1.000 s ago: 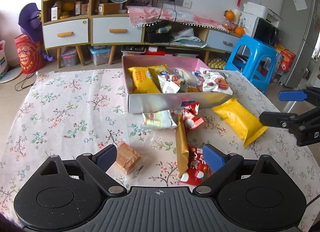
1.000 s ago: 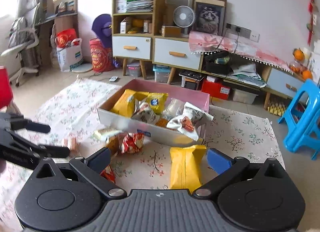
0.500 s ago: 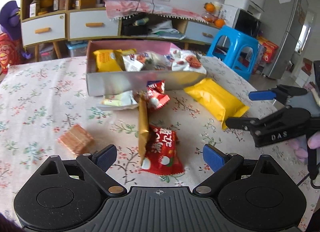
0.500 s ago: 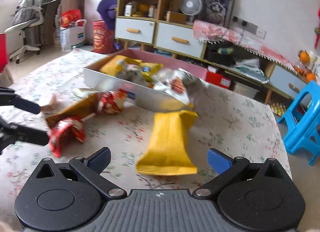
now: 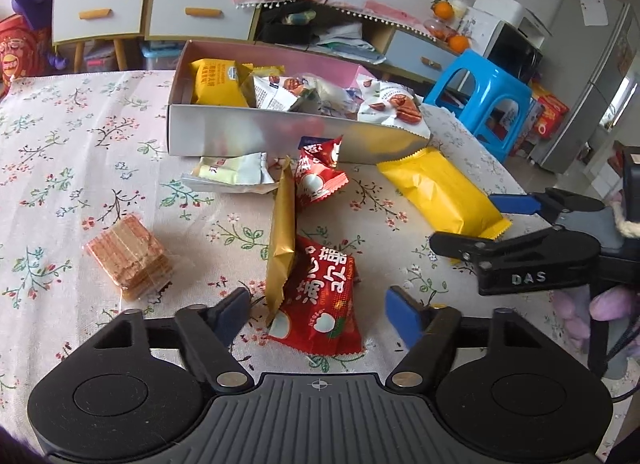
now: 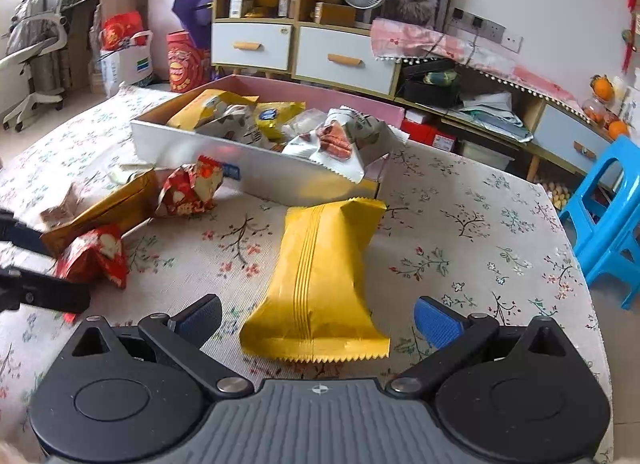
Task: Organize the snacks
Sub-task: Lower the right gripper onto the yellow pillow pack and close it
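Observation:
My left gripper (image 5: 320, 316) hangs low over the floral table, its jaws closing. A big red packet (image 5: 320, 304) and the end of a gold packet (image 5: 282, 232) lie between its pads, which do not touch them. My right gripper (image 6: 318, 322) is open and straddles the near end of a yellow packet (image 6: 316, 276) without contact. In the left wrist view that yellow packet (image 5: 436, 192) lies right of the silver box (image 5: 240, 132), which holds several snacks. A wafer pack (image 5: 128, 260), a pale packet (image 5: 232, 174) and a small red packet (image 5: 316, 180) lie loose.
A blue stool (image 5: 492, 96) stands past the table's right edge. Low cabinets and shelves line the wall behind the box (image 6: 280, 172). In the right wrist view the left gripper's black fingers (image 6: 48, 296) reach in at the left, beside the red packet (image 6: 96, 256).
Both grippers have come down closer to the table. The left jaws have narrowed around the red and gold packets. The right gripper now has the yellow packet between its fingers.

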The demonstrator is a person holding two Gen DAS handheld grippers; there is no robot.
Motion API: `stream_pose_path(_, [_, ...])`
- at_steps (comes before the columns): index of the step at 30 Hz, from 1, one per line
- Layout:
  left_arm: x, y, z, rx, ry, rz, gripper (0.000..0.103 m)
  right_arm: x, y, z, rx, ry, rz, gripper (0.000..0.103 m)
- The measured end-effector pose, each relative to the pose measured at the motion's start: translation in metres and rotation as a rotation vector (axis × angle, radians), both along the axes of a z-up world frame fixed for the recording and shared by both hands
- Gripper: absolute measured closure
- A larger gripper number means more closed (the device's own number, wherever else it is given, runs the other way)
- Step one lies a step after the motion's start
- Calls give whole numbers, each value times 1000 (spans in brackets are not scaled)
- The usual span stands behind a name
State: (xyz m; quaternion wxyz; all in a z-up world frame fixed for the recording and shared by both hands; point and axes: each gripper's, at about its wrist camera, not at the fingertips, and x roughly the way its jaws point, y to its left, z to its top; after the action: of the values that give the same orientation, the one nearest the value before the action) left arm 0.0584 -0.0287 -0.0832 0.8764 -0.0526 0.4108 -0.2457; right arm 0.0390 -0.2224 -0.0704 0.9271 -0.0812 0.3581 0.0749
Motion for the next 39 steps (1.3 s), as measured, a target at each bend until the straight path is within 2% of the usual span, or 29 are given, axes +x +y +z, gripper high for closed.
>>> stream_pose_path(3, [-1,-3,1,2,4,-11,47,5,0,-1,3,3,-7,15])
stream_pose_path(6, [-2,-5,1,8,2,-22,60,7,1,-1,1,12,-2,26])
stream_pose_path(8, [-3,-6,1,9,2,-28,63,7,1,-2,-1,17,0,45])
stream_pose_path(11, [-4,-5,1,5,4,-31,64,6,0,-1,7,21,2,46])
stream_pose_path(14, [-5,-5,2,2,7,-40,65,2,2,4,1,4,19,53])
stream_pose_path(20, [-14,-4,6,14,-2,-78,66,-5,7,13,47,28,76,57])
stream_pose_path(27, [-15,-5,6,24,34,-112,64,-15,13,23,66,97,131,60])
stream_pose_path(29, [-13,-6,5,17,37,-99,63,-15,14,23,72,96,127,57])
stream_pose_path(32, [-9,-7,4,10,45,-90,63,-10,14,19,60,87,96,41])
stream_pose_path(36, [-6,-13,3,29,37,-96,60,0,13,15,83,89,55,42])
stream_pose_path(39, [-7,-17,5,63,25,-94,66,6,12,10,88,100,29,52])
